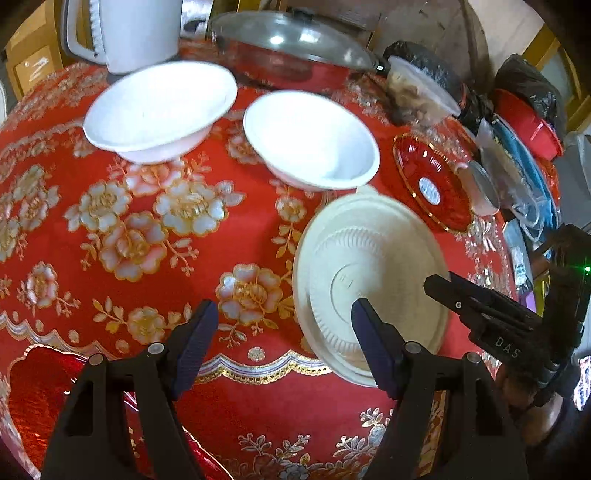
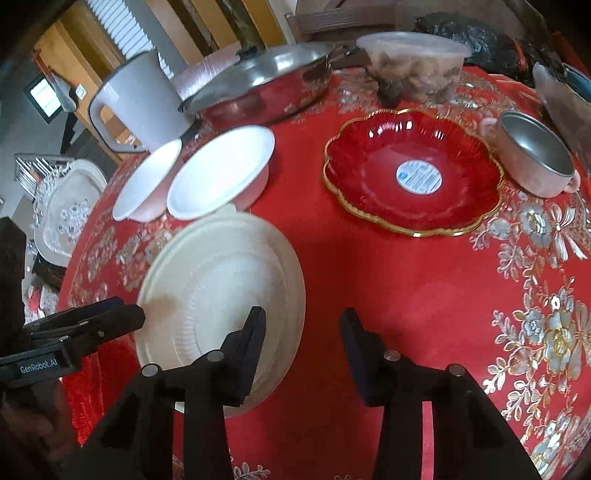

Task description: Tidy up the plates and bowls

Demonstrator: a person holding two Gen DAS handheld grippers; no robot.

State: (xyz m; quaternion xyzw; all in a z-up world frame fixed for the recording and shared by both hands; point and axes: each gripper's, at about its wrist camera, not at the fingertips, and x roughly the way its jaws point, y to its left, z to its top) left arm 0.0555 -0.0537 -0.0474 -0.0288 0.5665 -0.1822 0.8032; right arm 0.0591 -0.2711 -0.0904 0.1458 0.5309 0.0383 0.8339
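Observation:
Two white bowls (image 1: 159,110) (image 1: 310,140) sit side by side on the red floral tablecloth, nearly touching. In front of them lies a cream ribbed plate (image 1: 369,266), and a red glass plate with a gold rim (image 2: 413,173) lies to its right. My left gripper (image 1: 283,314) is open above the cloth, its right finger over the cream plate's (image 2: 221,288) near left part. My right gripper (image 2: 303,321) is open too, with its left finger over the plate's near right edge. Neither holds anything. The bowls (image 2: 221,173) (image 2: 144,184) are beyond both grippers.
At the back stand a white jug (image 1: 136,33), a steel pan with a glass lid (image 1: 291,40) and a lidded plastic food tub (image 2: 413,66). A metal cup (image 2: 532,155) sits right of the red plate. Bags and lids crowd the far right edge.

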